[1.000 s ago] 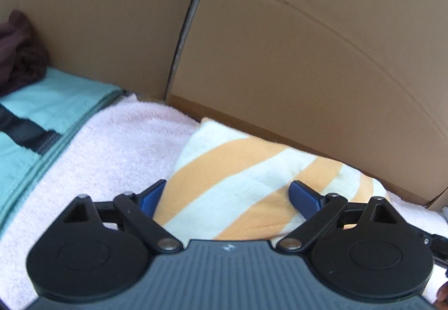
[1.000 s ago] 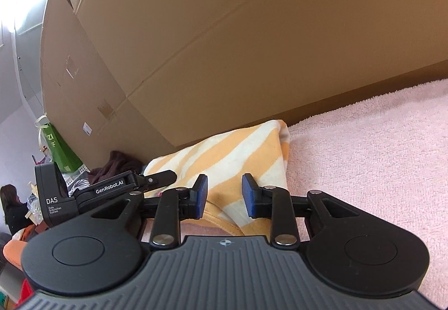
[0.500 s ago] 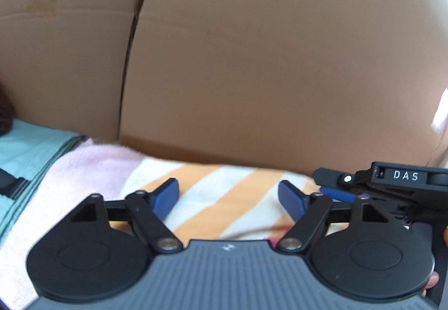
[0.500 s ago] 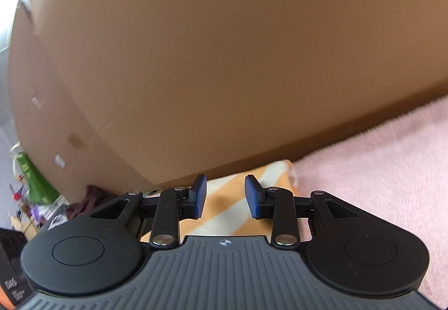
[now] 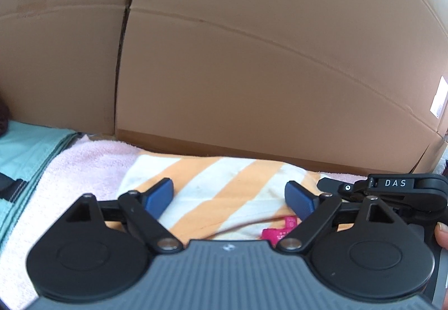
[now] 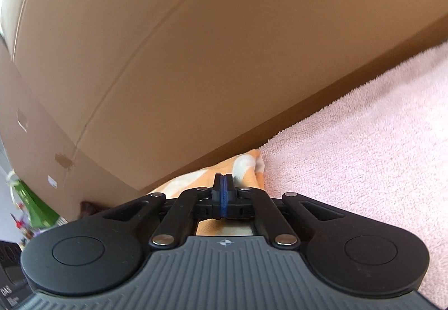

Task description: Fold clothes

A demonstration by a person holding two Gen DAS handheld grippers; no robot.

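Surface: pink towel (image 5: pixel 92 159), spread flat, running up to the foot of the boxes.
Garment: orange-and-white striped cloth (image 5: pixel 212 187), folded into a small block, lying on the pink towel at its far edge, touching or just beside the base of the boxes; pink tag (image 5: pixel 280 230) showing at the near fold.
Backdrop: cardboard boxes (image 5: pixel 252 58), two standing side by side, a dark seam between them; white label at the far right.
Left claw (image 5: pixel 228 196): spread wide and opening, blue pads (image 5: pixel 158 195) on either side of the striped cloth, hovering over it or resting on it, not pinching it.
Right claw (image 6: pixel 223 198): pressed fully together, pads meeting; striped cloth (image 6: pixel 246 167) just beyond and beneath the tips; whether any fabric is caught between the pads cannot be told.
Right claw, seen from the left camera: black body marked DAS (image 5: pixel 394 184) at the right end of the cloth, a fingertip (image 5: pixel 442 234) of the holding hand at the frame edge.
Left edge of towel: teal cloth (image 5: pixel 25 147) with a dark strap, lying alongside; a dark maroon bundle (image 5: pixel 4 114) behind it.
Far left, right camera: green bag (image 6: pixel 36 206) and small clutter, blurred.
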